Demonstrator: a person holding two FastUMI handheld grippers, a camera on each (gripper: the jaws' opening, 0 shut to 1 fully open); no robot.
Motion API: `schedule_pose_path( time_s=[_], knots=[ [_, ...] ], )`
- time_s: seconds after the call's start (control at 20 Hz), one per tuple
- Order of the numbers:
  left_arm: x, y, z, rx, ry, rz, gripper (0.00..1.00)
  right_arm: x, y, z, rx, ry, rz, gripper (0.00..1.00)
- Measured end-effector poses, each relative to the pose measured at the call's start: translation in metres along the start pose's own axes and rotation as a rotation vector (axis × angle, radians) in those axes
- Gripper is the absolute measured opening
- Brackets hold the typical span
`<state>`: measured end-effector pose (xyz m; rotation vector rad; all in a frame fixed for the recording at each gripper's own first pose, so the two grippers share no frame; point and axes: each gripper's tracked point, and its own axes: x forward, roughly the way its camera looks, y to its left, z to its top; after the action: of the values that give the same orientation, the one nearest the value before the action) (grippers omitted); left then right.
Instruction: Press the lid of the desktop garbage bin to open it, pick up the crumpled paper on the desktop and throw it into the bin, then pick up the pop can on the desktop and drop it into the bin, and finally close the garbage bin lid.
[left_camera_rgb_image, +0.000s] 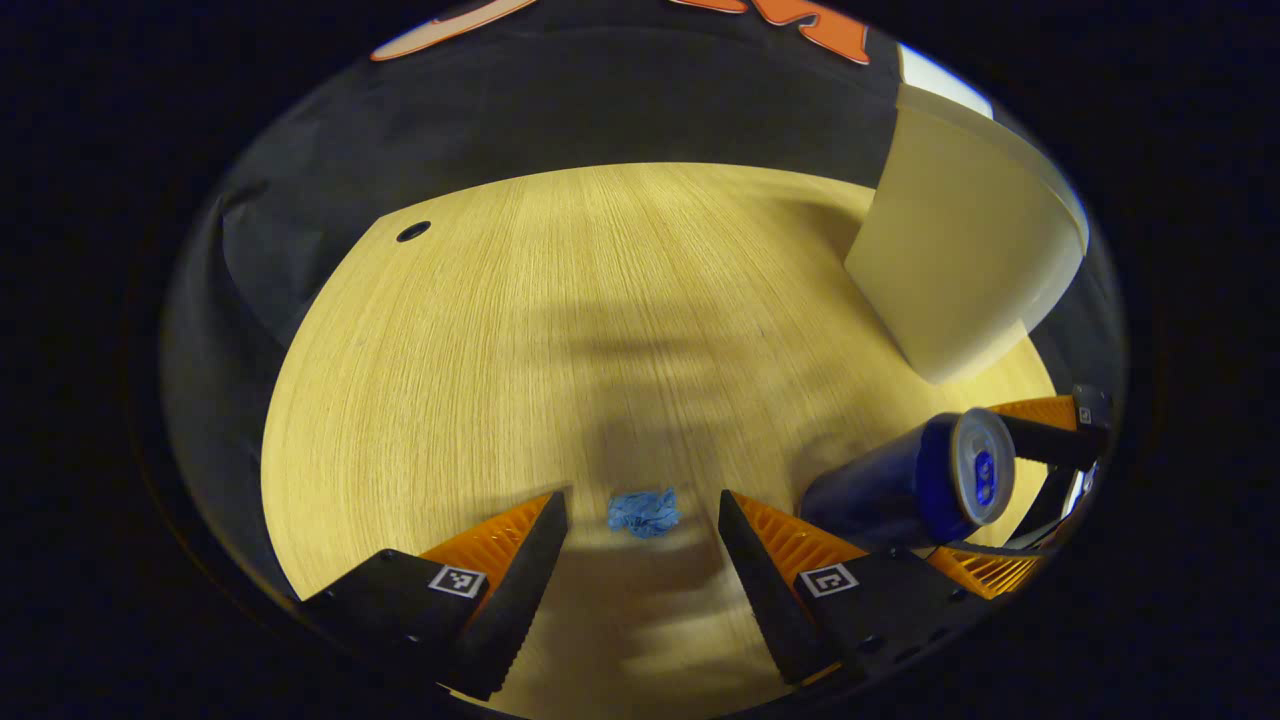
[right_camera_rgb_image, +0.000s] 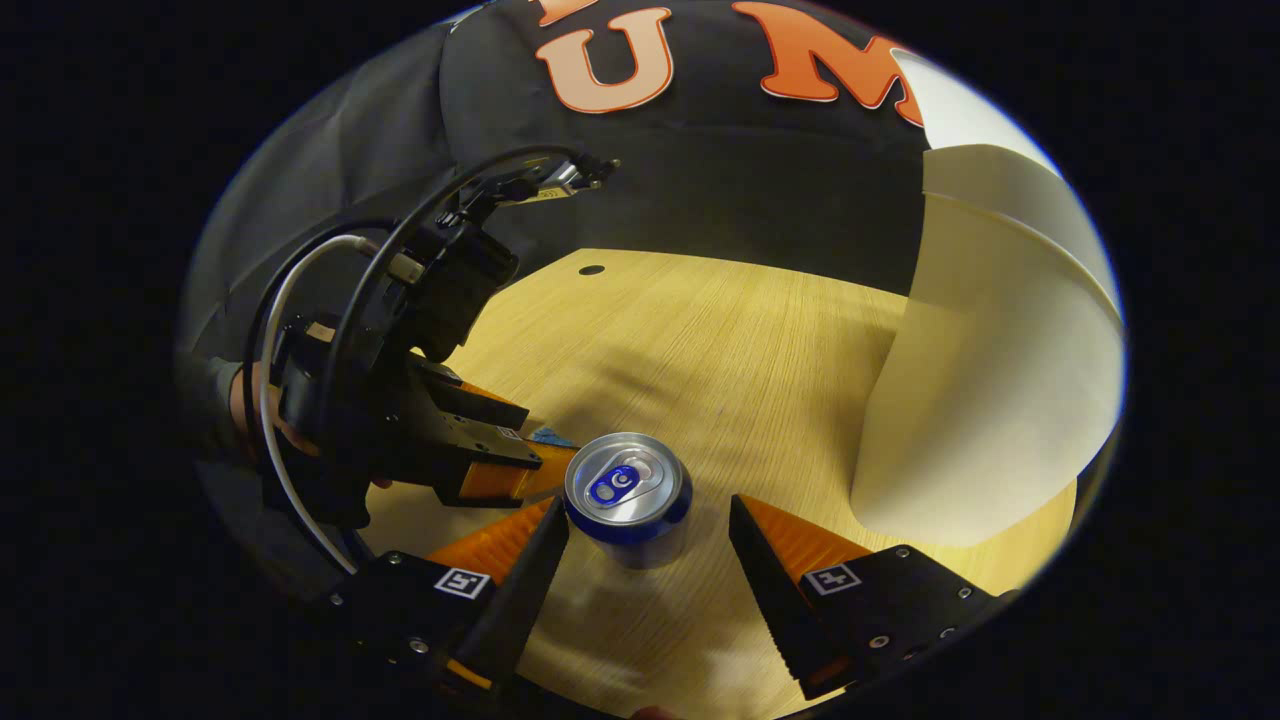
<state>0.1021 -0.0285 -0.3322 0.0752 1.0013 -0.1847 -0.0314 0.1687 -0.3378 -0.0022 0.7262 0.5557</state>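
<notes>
The left gripper (left_camera_rgb_image: 643, 530) has its fingers spread apart with the crumpled paper (left_camera_rgb_image: 644, 512) lying on the worktop (left_camera_rgb_image: 560, 330) just ahead of the gap, a stance that looks set up for closing on the paper, though nothing is pinched yet. The right gripper (right_camera_rgb_image: 648, 545) is likewise open, its fingers on either side of the pop can (right_camera_rgb_image: 628, 498), which stands upright with its pull-tab top facing the camera; whether either finger touches the can's wall I cannot tell, so it reads as a ready position for the later step, not a grasp. In the right gripper view the left gripper shows farther off, held by a hand in a dark sleeve (right_camera_rgb_image: 205, 405), and only a blue sliver of the paper peeks out beside it. The garbage bin (left_camera_rgb_image: 955, 250) stands at the right, well apart from the paper and nearer the can. Its top is cut off in both views, so whether the lid is pressed open is hard to judge. A small round hole (left_camera_rgb_image: 412, 231) marks the worktop's far corner.
</notes>
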Motion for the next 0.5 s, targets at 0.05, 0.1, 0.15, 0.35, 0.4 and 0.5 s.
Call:
schedule_pose_path(
  time_s=[0.05,0.1,0.15,0.35,0.4,0.5],
  knots=[
    [0.001,0.001,0.004,0.016,0.0,-0.003,0.98,0.004,0.001,0.003,-0.006,-0.001,-0.008,0.98],
    [0.0,0.004,0.006,0.032,0.001,0.002,0.96,0.01,0.002,0.004,-0.006,0.003,-0.014,0.98],
    [-0.002,0.009,0.009,0.041,0.002,0.008,0.98,0.013,0.003,0.003,-0.001,0.012,-0.015,0.98],
    [0.005,0.023,0.016,0.039,-0.015,-0.008,0.84,0.023,0.0,0.0,0.02,0.02,-0.019,0.98],
    [-0.001,0.019,0.015,0.047,-0.014,-0.011,0.83,0.026,0.0,0.001,0.021,0.021,-0.023,0.98],
    [0.0,0.016,0.01,0.06,-0.016,0.008,0.62,0.032,0.001,0.001,0.024,0.026,-0.025,0.98]
  ],
)
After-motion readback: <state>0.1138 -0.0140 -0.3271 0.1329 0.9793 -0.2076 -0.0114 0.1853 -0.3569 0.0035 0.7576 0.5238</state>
